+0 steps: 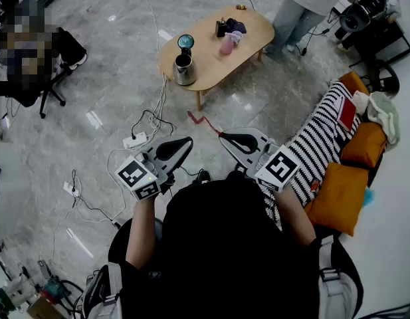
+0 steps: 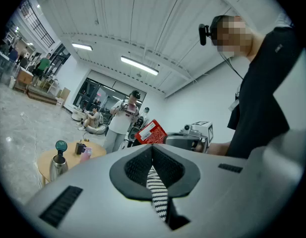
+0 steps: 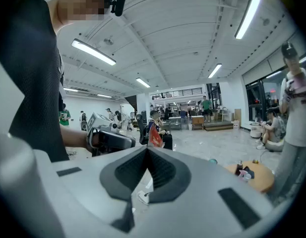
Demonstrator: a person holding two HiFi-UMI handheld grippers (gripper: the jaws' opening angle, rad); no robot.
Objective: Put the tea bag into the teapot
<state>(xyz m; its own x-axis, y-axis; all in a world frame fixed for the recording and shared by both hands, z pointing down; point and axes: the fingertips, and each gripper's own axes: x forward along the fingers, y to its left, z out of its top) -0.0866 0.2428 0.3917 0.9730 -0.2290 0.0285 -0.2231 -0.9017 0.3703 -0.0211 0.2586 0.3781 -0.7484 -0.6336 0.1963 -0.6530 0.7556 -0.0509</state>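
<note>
A steel teapot (image 1: pixel 184 70) stands on the near end of an oval wooden table (image 1: pixel 208 62) across the room, with a teal lid (image 1: pixel 185 42) beside it. I cannot make out a tea bag. A pink cup (image 1: pixel 227 44) and dark items (image 1: pixel 230 26) sit further along the table. My left gripper (image 1: pixel 188 141) and right gripper (image 1: pixel 223 137) are held close to my body, far from the table. Both are shut with nothing between the jaws. The left gripper view shows the teapot (image 2: pixel 57 165) small at lower left. In the right gripper view the table (image 3: pixel 257 175) lies at lower right.
Cables and a power strip (image 1: pixel 135 140) lie on the marble floor between me and the table. To my right is a sofa with a striped blanket (image 1: pixel 317 145) and orange cushions (image 1: pixel 337 195). A person (image 1: pixel 304 5) stands past the table; another sits at left.
</note>
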